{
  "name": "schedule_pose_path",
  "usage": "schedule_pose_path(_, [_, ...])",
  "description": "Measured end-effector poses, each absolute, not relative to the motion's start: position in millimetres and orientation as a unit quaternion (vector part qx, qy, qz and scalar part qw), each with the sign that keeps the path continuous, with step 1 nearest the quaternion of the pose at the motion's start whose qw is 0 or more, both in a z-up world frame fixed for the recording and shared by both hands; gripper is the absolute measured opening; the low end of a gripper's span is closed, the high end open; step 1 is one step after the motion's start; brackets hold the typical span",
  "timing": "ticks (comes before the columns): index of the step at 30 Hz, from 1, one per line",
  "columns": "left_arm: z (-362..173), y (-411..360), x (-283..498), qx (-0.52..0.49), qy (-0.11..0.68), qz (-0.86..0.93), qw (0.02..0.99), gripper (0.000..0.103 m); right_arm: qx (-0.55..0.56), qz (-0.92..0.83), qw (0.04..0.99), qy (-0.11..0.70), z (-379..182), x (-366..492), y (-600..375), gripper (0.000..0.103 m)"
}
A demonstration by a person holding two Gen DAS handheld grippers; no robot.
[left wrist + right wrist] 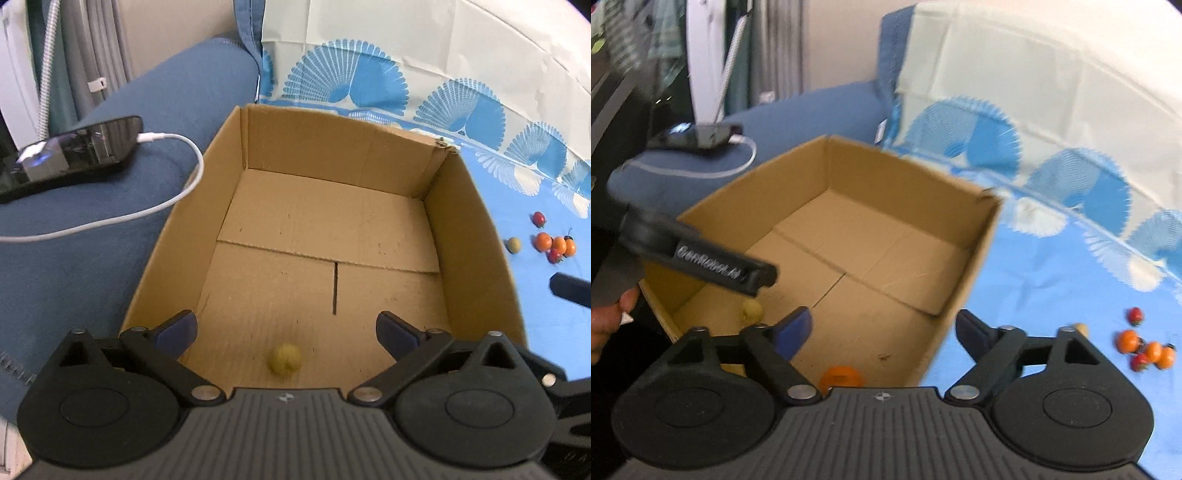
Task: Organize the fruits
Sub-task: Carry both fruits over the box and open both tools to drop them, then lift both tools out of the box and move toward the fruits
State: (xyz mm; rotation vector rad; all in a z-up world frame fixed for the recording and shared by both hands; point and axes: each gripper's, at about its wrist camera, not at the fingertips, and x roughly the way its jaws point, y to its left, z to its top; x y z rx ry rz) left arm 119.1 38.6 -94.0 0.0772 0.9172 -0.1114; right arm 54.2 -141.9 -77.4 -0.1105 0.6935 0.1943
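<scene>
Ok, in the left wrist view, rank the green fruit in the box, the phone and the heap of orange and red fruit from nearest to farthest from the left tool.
1. Green fruit: on the cardboard box floor, just below the open left tool.
2. Phone: on the blue cushion, up left.
3. Fruit heap: on the blue cloth, beyond the box's right wall.

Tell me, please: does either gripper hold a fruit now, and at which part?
Nothing is held. Left gripper and right gripper stand open; the green fruit and orange fruit lie loose in the cardboard box.
</scene>
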Motion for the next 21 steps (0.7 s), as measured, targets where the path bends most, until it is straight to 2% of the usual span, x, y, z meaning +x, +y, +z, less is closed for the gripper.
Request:
schedule_pose_path(3, [-84, 41, 93, 0.024, 0.446, -0.029, 0.894, 0.103, -0.036, 0.074, 0.935, 0.344, -67, 35, -146, 0.099])
schedule_pose_path(5, [-81, 43, 74, 0.013, 0.448, -0.022, 0.893, 0.103, -0.019, 0.063, 0.936, 0.347, -61, 19, -147, 0.1])
schedule_pose_path(10, [-67, 36, 35, 0.042, 0.432, -0.034, 0.9, 0.103, 0.014, 0.049, 0.94, 0.336, -48, -21, -146, 0.102])
schedule_pose_path(21, [-29, 21, -25, 0.06, 0.369, -0.045, 0.926, 0.103, 0.014, 0.05, 0.962, 0.267, -20, -91, -138, 0.102])
